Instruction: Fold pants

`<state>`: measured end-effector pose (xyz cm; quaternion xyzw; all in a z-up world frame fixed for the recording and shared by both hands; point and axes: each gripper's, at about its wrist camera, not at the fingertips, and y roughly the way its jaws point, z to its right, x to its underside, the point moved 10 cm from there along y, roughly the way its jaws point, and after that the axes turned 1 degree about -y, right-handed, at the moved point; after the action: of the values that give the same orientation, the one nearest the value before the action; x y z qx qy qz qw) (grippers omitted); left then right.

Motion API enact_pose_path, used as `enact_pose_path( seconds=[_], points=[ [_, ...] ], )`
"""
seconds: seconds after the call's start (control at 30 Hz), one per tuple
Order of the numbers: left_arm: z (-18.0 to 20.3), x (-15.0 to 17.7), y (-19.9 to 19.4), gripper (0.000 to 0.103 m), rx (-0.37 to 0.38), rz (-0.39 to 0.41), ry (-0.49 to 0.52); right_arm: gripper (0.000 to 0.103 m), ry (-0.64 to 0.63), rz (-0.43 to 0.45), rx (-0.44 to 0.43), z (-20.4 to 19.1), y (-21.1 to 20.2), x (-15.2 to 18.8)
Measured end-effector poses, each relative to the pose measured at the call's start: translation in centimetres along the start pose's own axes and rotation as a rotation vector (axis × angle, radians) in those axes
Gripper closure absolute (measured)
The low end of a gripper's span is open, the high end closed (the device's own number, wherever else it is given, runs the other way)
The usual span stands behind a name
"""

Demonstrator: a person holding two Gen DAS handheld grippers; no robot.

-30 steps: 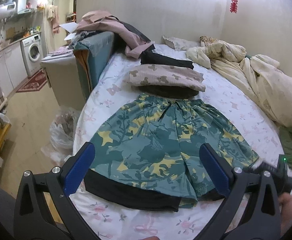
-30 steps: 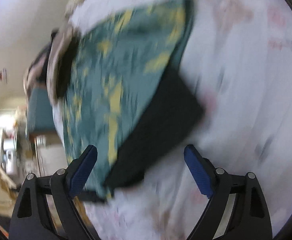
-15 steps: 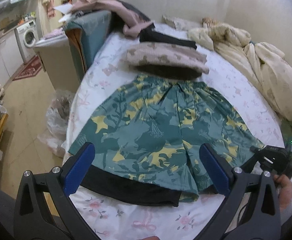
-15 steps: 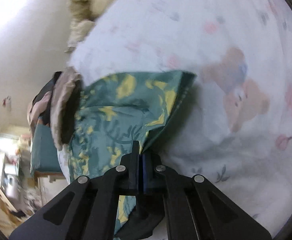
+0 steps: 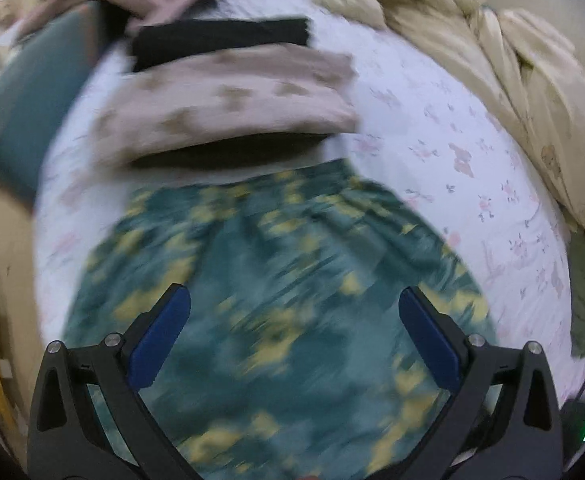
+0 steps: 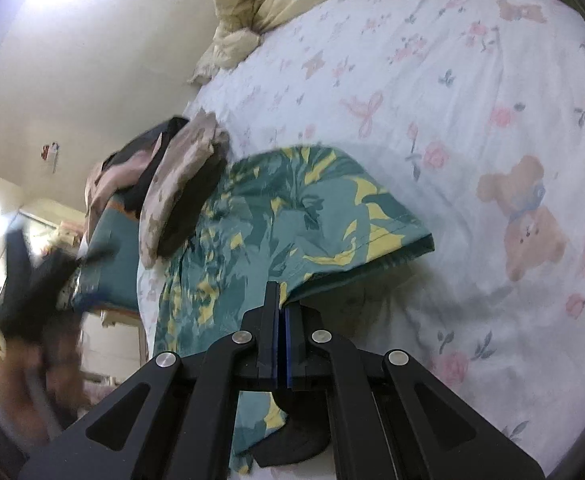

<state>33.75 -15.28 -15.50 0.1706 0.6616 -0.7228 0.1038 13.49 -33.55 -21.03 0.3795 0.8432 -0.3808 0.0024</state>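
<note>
Your right gripper [image 6: 280,308] is clamped tight on the hem corner of the teal and yellow camouflage-print fabric shorts [image 6: 288,216], jaws fully together with cloth pinched between them. Shorts lie spread flat on the white floral bedsheet [image 6: 472,92], waistband toward the stack of folded clothes, a beige patterned piece over dark ones [image 5: 228,100]. The pinched corner is lifted slightly off the sheet, with shadow showing under the hem.

Your left gripper [image 5: 292,340] hangs spread wide above the middle of the shorts, gripping nothing. This view is motion-blurred, so exact height over the fabric can't be read.

Likely step: second grasp before the fold. To do it well:
- Keep the right pinch low and steady, and don't tug, or the flat layout wrinkles.
- Bring the left jaws down on an edge on the same side as the right pinch, likely the waistband corner, so both grips share one edge.
- Catch both fabric layers, not just the top one.
- A black garment [image 6: 292,444] seems to lie under the near hem; avoid pinching it along with the shorts.
- Lift both hands together and carry the edge across evenly.

Cream rumpled quilt [image 5: 512,40] sits well apart at the far side, so it's no obstacle.
</note>
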Motion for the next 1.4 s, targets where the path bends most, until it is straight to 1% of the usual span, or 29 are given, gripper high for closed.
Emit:
enact_pose_path(
  seconds=[0.13, 0.17, 0.2, 0.23, 0.27, 0.33, 0.37, 0.4, 0.43, 0.5, 0.53, 0.57, 0.6, 0.67, 0.73, 0.8, 0.87, 0.93, 1.03, 1.13, 1.2, 1.27, 1.3, 1.33, 1.4],
  points=[
    [4.9, -4.0, 5.1, 0.002, 0.026, -0.03, 0.018, 0.102, -0.017, -0.061, 0.003, -0.1, 1.1, 1.1],
    [5.7, -4.7, 6.3, 0.008, 0.018, -0.033, 0.021, 0.102, -0.02, -0.07, 0.006, 0.0, 1.3, 1.2],
    [6.3, -5.2, 7.7, 0.012, 0.012, -0.045, 0.014, 0.102, -0.022, -0.082, 0.01, 0.1, 1.6, 1.4],
    [7.0, -5.5, 9.0, 0.013, 0.015, -0.066, 0.007, 0.102, -0.023, -0.093, 0.013, 0.2, 1.8, 1.6],
    [7.5, -5.7, 10.2, 0.017, 0.016, -0.085, 0.001, 0.102, -0.022, -0.107, 0.015, 0.4, 2.1, 1.9],
    [8.1, -5.8, 12.4, 0.018, 0.001, -0.111, -0.016, 0.102, -0.024, -0.122, 0.016, 0.3, 2.4, 2.2],
    [8.1, -5.7, 13.3, 0.024, -0.022, -0.123, -0.016, 0.102, -0.03, -0.126, 0.017, 0.2, 2.5, 2.2],
    [8.1, -5.5, 14.1, 0.033, -0.048, -0.133, -0.014, 0.102, -0.036, -0.13, 0.017, 0.1, 2.6, 2.2],
    [8.2, -5.3, 14.8, 0.037, -0.054, -0.144, -0.013, 0.102, -0.046, -0.131, 0.019, 0.0, 2.6, 2.2],
    [8.4, -4.9, 16.0, 0.056, -0.073, -0.171, 0.007, 0.102, -0.054, -0.137, 0.024, -0.1, 2.5, 2.2],
    [8.3, -4.8, 16.4, 0.061, -0.096, -0.172, 0.024, 0.102, -0.053, -0.142, 0.02, -0.1, 2.5, 2.2],
    [8.3, -4.9, 16.4, 0.076, -0.105, -0.169, 0.04, 0.102, -0.059, -0.144, 0.02, -0.3, 2.5, 2.2],
    [8.6, -5.0, 16.4, 0.102, -0.105, -0.159, 0.07, 0.102, -0.079, -0.147, 0.027, -0.5, 2.5, 2.3],
    [9.1, -5.2, 15.6, 0.101, -0.08, -0.146, 0.123, 0.102, -0.12, -0.152, 0.026, -1.3, 2.3, 2.6],
    [9.5, -5.4, 13.6, 0.102, -0.035, -0.119, 0.18, 0.102, -0.186, -0.147, 0.016, -2.9, 1.9, 2.9],
    [9.4, -5.6, 11.4, 0.103, 0.002, -0.106, 0.233, 0.102, -0.286, -0.135, -0.008, -5.4, 1.2, 3.4],
    [8.5, -5.9, 9.4, 0.103, 0.024, -0.095, 0.265, 0.102, -0.357, -0.13, -0.036, -7.6, 0.9, 4.1],
    [6.6, -6.9, 7.0, 0.103, 0.033, -0.065, 0.291, 0.102, -0.426, -0.132, -0.08, -10.4, 0.7, 5.1],
    [2.6, -8.6, 4.6, 0.103, 0.036, -0.021, 0.268, 0.102, -0.486, -0.143, -0.131, -13.8, 0.7, 6.4],
    [-1.7, -9.1, 3.1, 0.103, 0.03, 0.006, 0.238, 0.102, -0.599, -0.185, -0.187, -18.2, 1.2, 8.9],
    [-4.8, -9.3, 2.6, 0.103, 0.012, 0.018, 0.229, 0.102, -0.666, -0.213, -0.203, -20.8, 2.2, 10.6],
    [-7.8, -9.6, 3.0, 0.103, -0.005, 0.024, 0.213, 0.102, -0.698, -0.24, -0.214, -22.8, 3.6, 12.0],
    [-10.1, -9.5, 3.0, 0.103, -0.016, 0.018, 0.201, 0.102, -0.716, -0.276, -0.218, -24.1, 4.8, 13.2],
    [-11.4, -9.2, 3.4, 0.103, -0.026, 0.015, 0.196, 0.102, -0.73, -0.297, -0.214, -24.8, 5.8, 14.2],
    [-14.3, -8.4, 4.8, 0.103, -0.079, 0.002, 0.209, 0.102, -0.768, -0.356, -0.2, -26.1, 8.3, 16.5]
  ],
)
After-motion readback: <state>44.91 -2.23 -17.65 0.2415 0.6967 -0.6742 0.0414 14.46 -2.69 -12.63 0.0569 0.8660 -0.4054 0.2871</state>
